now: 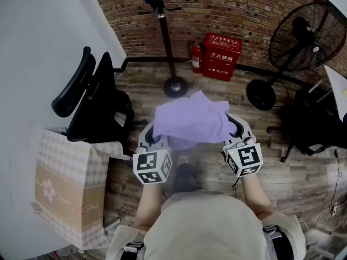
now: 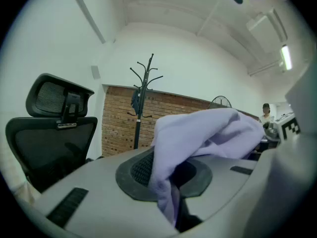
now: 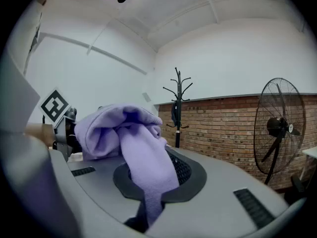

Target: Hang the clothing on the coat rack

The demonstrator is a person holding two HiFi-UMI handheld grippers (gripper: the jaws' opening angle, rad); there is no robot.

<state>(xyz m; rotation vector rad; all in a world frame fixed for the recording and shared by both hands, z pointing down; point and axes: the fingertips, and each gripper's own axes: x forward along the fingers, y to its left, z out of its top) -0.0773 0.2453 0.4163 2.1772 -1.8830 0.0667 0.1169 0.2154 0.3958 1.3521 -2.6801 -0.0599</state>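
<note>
Purple clothing (image 1: 191, 119) hangs between both grippers, pinched in the left gripper (image 1: 154, 143) jaws and the right gripper (image 1: 237, 136) jaws.

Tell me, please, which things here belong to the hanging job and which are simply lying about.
Part of the job:
purple garment, pinched by the left tongs and the right tongs
coat rack by the brick wall

Just lying about:
black office chair
standing fan
fire extinguisher
red box
checked bag
</note>
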